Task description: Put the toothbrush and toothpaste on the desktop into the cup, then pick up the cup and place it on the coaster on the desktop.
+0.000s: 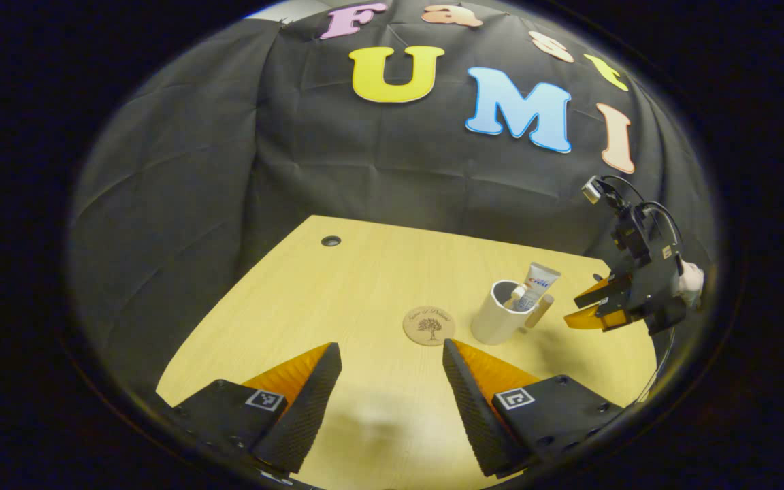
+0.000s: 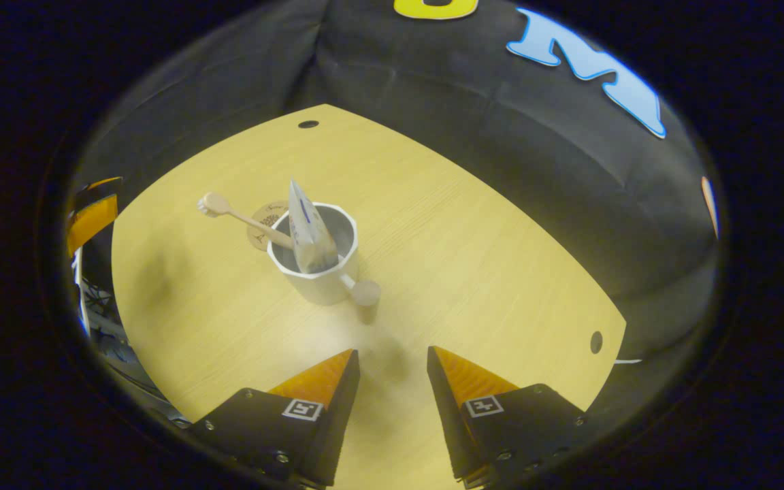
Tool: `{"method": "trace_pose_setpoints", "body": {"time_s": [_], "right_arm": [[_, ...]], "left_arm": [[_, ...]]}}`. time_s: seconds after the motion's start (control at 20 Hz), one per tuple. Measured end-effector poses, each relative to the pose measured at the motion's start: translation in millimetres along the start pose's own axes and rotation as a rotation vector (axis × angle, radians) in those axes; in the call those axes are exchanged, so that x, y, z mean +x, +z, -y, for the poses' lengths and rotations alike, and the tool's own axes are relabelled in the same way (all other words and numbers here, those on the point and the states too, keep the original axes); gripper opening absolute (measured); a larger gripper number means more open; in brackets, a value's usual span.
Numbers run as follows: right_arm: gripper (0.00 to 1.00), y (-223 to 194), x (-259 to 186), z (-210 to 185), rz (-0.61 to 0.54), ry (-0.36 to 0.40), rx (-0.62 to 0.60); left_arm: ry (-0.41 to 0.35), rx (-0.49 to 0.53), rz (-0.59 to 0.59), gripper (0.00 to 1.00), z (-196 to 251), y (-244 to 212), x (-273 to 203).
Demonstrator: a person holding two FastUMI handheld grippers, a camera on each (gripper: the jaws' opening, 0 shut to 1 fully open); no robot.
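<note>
Black gripper bodies (image 1: 392, 401) (square tag markings)

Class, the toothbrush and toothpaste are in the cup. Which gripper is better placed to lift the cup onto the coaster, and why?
Right, probably. The right gripper is open, and the cup turns its handle toward it. The left gripper is open too, but faces the coaster, with the cup off to one side.

Even overhead light, soft shadows on desktop (image 2: 474, 224); sharp centre, strong fisheye bending at edges.
</note>
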State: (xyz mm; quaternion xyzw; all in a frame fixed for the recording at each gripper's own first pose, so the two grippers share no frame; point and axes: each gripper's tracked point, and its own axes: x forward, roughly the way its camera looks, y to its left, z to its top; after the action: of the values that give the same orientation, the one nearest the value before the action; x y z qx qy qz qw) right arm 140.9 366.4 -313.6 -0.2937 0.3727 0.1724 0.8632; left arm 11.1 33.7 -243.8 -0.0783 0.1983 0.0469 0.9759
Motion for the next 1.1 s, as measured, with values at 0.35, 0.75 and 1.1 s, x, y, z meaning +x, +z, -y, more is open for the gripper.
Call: {"method": "trace_pose_setpoints", "body": {"time_s": [0.35,0.75,1.1], "right_arm": [[0.58,28.3,19.6,-9.7,-0.077,0.057,-0.203],[0.58,41.2,43.6,-23.9,-0.162,0.121,-0.316],[0.57,33.5,60.9,-25.2,-0.200,0.155,-0.327]], "left_arm": [[0.037,-0.046,-0.040,0.97,-22.0,-17.4,2.9],[0.049,-0.062,-0.080,0.96,-27.5,-33.4,9.5],[0.098,-0.094,-0.106,0.94,-49.9,-43.8,8.5]]}}
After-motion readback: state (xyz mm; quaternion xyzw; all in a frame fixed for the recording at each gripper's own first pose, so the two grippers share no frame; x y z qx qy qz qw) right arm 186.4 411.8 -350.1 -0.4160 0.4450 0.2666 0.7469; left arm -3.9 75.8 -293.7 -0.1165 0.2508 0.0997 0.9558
